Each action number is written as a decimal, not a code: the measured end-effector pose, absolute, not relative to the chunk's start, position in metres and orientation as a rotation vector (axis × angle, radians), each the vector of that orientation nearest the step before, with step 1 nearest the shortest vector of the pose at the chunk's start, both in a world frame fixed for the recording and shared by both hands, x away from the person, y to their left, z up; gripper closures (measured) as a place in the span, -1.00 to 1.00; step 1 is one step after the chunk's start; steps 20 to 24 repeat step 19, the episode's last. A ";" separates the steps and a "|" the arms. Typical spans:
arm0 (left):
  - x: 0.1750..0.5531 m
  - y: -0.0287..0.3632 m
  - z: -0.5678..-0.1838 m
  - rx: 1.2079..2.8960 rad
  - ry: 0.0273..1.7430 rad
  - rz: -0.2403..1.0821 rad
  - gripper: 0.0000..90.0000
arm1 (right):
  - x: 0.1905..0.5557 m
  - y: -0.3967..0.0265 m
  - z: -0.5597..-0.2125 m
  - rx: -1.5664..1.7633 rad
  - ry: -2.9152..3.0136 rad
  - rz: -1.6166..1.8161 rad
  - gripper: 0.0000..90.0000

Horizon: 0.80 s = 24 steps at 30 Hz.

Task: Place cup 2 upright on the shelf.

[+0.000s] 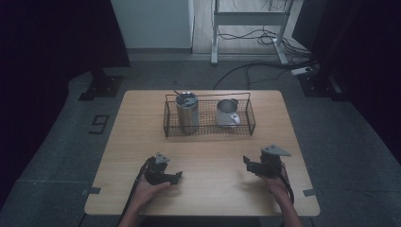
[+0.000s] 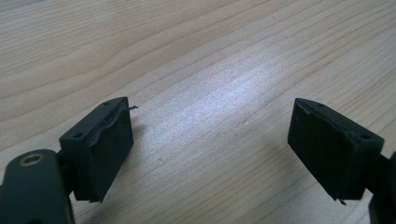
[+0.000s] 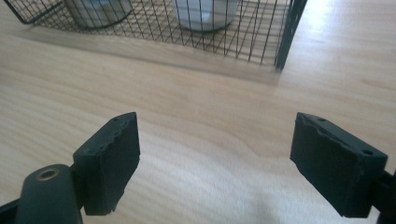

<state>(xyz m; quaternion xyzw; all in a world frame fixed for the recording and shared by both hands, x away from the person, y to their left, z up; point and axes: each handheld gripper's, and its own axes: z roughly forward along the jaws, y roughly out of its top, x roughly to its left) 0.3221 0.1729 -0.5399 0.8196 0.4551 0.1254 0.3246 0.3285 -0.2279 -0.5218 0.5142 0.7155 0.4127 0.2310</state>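
My left gripper (image 1: 178, 177) rests low over the near left part of the wooden table (image 1: 208, 198), held by a hand. In the left gripper view its jaws (image 2: 211, 107) stand wide apart, open, with bare wood between them. My right gripper (image 1: 247, 162) hovers over the near right part of the table. Its jaws (image 3: 215, 119) are open too, with nothing between them, and point toward a black wire basket (image 3: 261, 42). The basket (image 1: 208, 128) stands at the table's far middle and holds a tall steel tumbler (image 1: 187, 113) on the left and a metal mug (image 1: 228, 112) on the right.
Bare wood lies between the basket and both grippers. Beyond the table's far edge the grey floor carries a white desk frame (image 1: 248, 19), loose cables (image 1: 255, 66) and black stand bases (image 1: 101, 87).
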 end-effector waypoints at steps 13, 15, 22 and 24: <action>0.322 0.172 -0.540 2.150 1.190 0.334 -0.68 | 0.325 -0.227 -0.533 1.415 1.992 1.118 -0.65; 0.322 0.172 -0.540 2.150 1.189 0.334 -0.68 | 0.325 -0.227 -0.534 1.417 1.993 1.116 -0.65; 0.322 0.172 -0.541 2.152 1.187 0.337 -0.68 | 0.325 -0.229 -0.535 1.433 1.987 1.117 -0.65; 0.322 0.172 -0.541 2.152 1.187 0.337 -0.68 | 0.325 -0.229 -0.535 1.433 1.987 1.117 -0.65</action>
